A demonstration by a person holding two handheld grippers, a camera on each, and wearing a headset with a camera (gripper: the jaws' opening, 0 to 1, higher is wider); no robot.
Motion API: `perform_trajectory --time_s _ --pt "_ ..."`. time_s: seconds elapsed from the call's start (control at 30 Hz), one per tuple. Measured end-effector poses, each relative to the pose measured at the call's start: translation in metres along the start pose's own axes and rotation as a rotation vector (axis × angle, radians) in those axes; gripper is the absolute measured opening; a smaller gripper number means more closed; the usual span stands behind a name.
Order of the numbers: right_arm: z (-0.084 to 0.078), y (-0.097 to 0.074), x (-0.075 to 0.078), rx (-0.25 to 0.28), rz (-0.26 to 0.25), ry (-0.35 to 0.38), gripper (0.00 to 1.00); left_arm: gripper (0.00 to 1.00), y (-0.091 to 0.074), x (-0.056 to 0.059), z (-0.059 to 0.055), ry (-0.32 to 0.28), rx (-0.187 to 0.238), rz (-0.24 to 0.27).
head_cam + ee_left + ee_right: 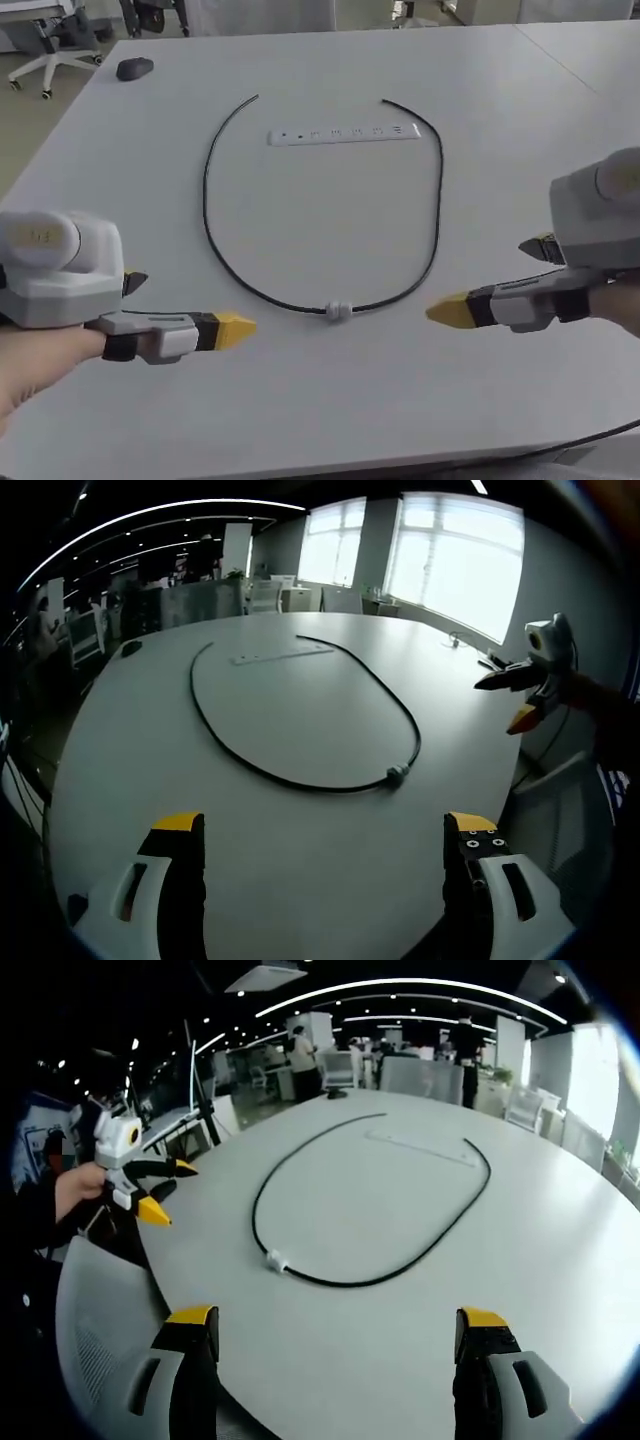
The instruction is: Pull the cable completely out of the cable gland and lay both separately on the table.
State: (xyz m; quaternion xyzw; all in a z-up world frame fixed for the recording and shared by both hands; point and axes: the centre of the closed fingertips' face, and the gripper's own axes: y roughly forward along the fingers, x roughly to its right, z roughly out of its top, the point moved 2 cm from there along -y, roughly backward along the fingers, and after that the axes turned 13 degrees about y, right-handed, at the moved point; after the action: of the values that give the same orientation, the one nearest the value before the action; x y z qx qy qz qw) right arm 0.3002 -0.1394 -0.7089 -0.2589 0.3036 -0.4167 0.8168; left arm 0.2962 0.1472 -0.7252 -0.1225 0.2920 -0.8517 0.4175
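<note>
- Head view: nearest the person, the left gripper [185, 305], a grey-white plastic tool with yellow-tipped jaws, hangs over the near part of the pale grey matte table [320, 430]. Its jaws are spread wide with nothing between them (its own view shows the same broad gap).
- The right gripper [488, 280], of the same build, hovers opposite. It is likewise spread wide and empty, and neither tool touches the work.
- Between the two and a little farther off lies the small white plastic cable gland [339, 311]. It is threaded on the thin black round-sheathed cable [207, 215], at the near bend of the cable's loop.
- The step in hand, as I judge it, is the approach and first grip.
  - One gripper should pinch the gland squarely across its body, and the other should take the cable just beside it.
  - The pull should run straight along the cable's axis, so that the sheath slides rather than kinks.
  - The gland looks hard and likely slick, so a shallow pinch may slip.
  - The cable is limp with a long tail either way, so regripping will probably be needed.
- Beyond the gland, the cable sweeps away in a smooth U, and its two free ends lie well apart.
- Between those ends rests a long flat white plastic power strip [345, 133], close to the loop's right arm.
- Farthest off, near the table's left edge, sits a small dark rounded computer mouse [134, 68].
</note>
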Motion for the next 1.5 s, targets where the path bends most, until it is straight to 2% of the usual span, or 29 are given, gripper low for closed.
perform_trajectory --time_s 0.03,0.07,0.13,0.17,0.2,0.23,0.27,0.3,0.33,0.37,0.4,0.43,0.47,0.5,0.53,0.57,0.6,0.67,0.7,0.77,0.8,0.83,0.9,0.93,0.97,1.07,1.23,1.33,1.5 --pt "0.001 0.001 -0.001 0.003 0.011 -0.005 0.99 0.99 0.0 0.0 0.0 0.002 0.001 0.003" --pt "0.004 0.004 -0.006 0.0 0.053 -0.054 0.99 0.99 -0.001 0.0 0.001 0.005 0.005 0.007" --pt "0.003 0.009 -0.008 -0.023 0.065 -0.068 0.99 0.99 -0.002 0.0 0.002 0.002 0.008 0.007" --pt "0.005 0.014 -0.013 -0.03 0.101 -0.099 0.99 0.99 -0.002 0.001 0.002 0.0 0.01 0.005" --pt "0.007 0.019 -0.015 -0.034 0.112 -0.087 0.99 0.99 -0.002 0.002 0.001 -0.001 0.01 0.003" --pt "0.007 0.022 -0.022 -0.044 0.163 -0.124 0.96 0.99 -0.002 0.003 0.001 -0.001 0.01 0.003" --pt "0.011 0.025 -0.028 -0.027 0.195 -0.148 0.93 0.99 -0.003 0.003 0.001 0.0 0.009 0.003" --pt "0.008 0.029 -0.031 -0.068 0.207 -0.147 0.9 0.99 -0.003 0.005 0.0 -0.001 0.007 0.001" --pt "0.008 0.032 -0.036 -0.075 0.242 -0.188 0.88 0.99 -0.003 0.005 0.0 -0.002 0.007 0.0" --pt "0.012 0.04 -0.04 -0.06 0.253 -0.227 0.88 0.99 -0.003 0.006 0.0 -0.002 0.007 -0.001" --pt "0.012 0.044 -0.043 -0.073 0.266 -0.247 0.88 0.99 -0.004 0.006 0.0 -0.002 0.007 0.0" --pt "0.012 0.048 -0.053 -0.078 0.331 -0.311 0.85 0.99 -0.004 0.006 0.0 -0.001 0.007 0.003" --pt "0.011 0.052 -0.053 -0.09 0.323 -0.323 0.81 0.99 -0.004 0.005 0.0 -0.003 0.006 0.006" --pt "0.012 0.057 -0.057 -0.095 0.353 -0.377 0.75 0.99 -0.005 0.005 0.0 -0.005 0.004 0.007" --pt "0.012 0.059 -0.059 -0.089 0.369 -0.4 0.72 0.99 -0.005 0.005 0.0 -0.004 0.003 0.008" --pt "0.014 0.065 -0.06 -0.08 0.368 -0.405 0.69 0.99 -0.005 0.006 0.0 -0.003 0.003 0.009" --pt "0.015 0.068 -0.063 -0.075 0.392 -0.421 0.68 0.99 -0.006 0.006 0.0 -0.004 0.001 0.011" --pt "0.013 0.076 -0.064 -0.103 0.412 -0.42 0.61 0.99 -0.006 0.006 0.0 -0.005 0.001 0.011" --pt "0.011 0.081 -0.065 -0.114 0.431 -0.448 0.55 0.99 -0.007 0.007 0.0 -0.006 -0.001 0.013" --pt "0.008 0.088 -0.063 -0.131 0.43 -0.476 0.48 0.99 -0.007 0.007 -0.001 -0.005 -0.001 0.012" --pt "0.006 0.091 -0.066 -0.122 0.456 -0.508 0.44 0.99 -0.007 0.007 -0.001 -0.005 -0.003 0.012" --pt "0.005 0.094 -0.065 -0.122 0.457 -0.505 0.42 0.99 -0.007 0.007 -0.001 -0.005 -0.003 0.013" --pt "0.0 0.101 -0.067 -0.147 0.485 -0.517 0.4 0.99 -0.007 0.007 -0.002 -0.007 -0.004 0.014" --pt "0.0 0.106 -0.065 -0.143 0.474 -0.524 0.39 0.99 -0.007 0.007 -0.002 -0.009 -0.006 0.014" --pt "-0.004 0.109 -0.064 -0.165 0.476 -0.553 0.36 0.99 -0.007 0.007 -0.003 -0.007 -0.011 0.011" --pt "-0.006 0.117 -0.066 -0.161 0.481 -0.579 0.28 0.99 -0.007 0.006 -0.006 -0.002 -0.02 0.013" --pt "-0.007 0.128 -0.066 -0.167 0.492 -0.573 0.27 0.99 -0.007 0.006 -0.008 -0.006 -0.025 0.008" --pt "-0.01 0.134 -0.064 -0.175 0.487 -0.604 0.24 0.99 -0.006 0.009 -0.006 0.001 -0.01 -0.007" --pt "-0.013 0.137 -0.066 -0.181 0.515 -0.598 0.22 0.99 -0.005 0.01 -0.007 0.006 -0.02 -0.007"
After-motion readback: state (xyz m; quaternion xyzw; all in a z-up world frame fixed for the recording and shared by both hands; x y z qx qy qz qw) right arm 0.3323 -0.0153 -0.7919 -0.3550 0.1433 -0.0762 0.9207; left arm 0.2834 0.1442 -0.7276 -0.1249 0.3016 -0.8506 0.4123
